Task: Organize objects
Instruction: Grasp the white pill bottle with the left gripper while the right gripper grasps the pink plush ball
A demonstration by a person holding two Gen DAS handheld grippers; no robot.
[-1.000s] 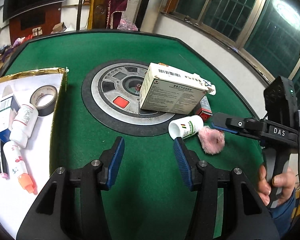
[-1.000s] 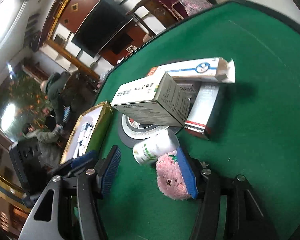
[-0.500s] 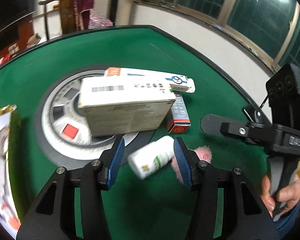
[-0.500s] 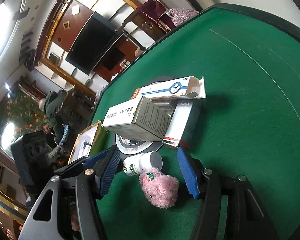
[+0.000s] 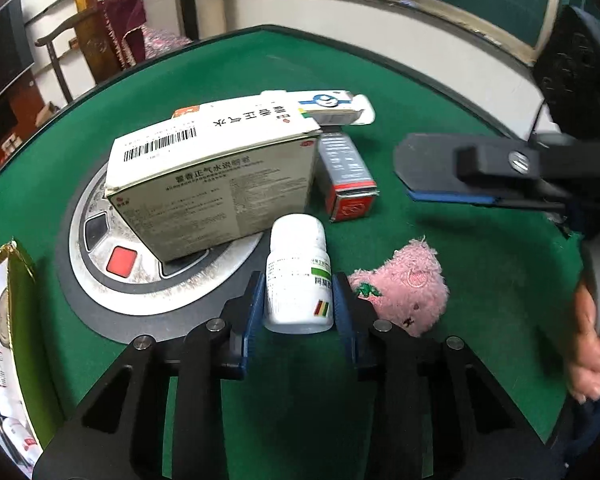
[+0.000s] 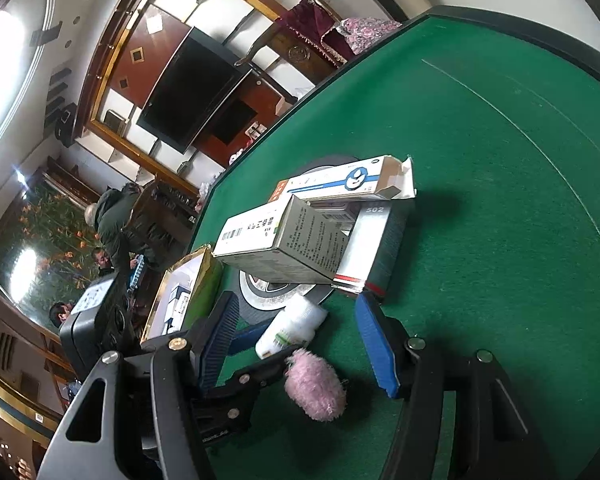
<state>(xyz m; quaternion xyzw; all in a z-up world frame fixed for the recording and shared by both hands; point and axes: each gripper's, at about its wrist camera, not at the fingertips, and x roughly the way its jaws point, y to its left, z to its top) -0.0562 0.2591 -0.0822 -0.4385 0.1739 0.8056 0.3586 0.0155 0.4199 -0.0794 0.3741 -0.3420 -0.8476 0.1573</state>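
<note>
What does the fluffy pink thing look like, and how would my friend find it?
Start at the big white medicine box on the green table. Just in front lies a white pill bottle, gripped by the left gripper. Right beside the bottle is the pink plush toy, the only soft, furry thing among hard boxes.

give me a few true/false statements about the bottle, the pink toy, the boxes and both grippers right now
1. The left gripper has the white plastic pill bottle between its fingers. True; its jaws have just been closing on it.
2. The fluffy pink plush toy is held by the right gripper. False: it lies on the green felt table, and the right fingers are apart with nothing gripped.
3. The large white cardboard medicine box rests partly on the round grey centre panel. True.
4. The small red-ended box sits inside the gold-edged tray. False: it lies on the felt beside the large box.
</note>
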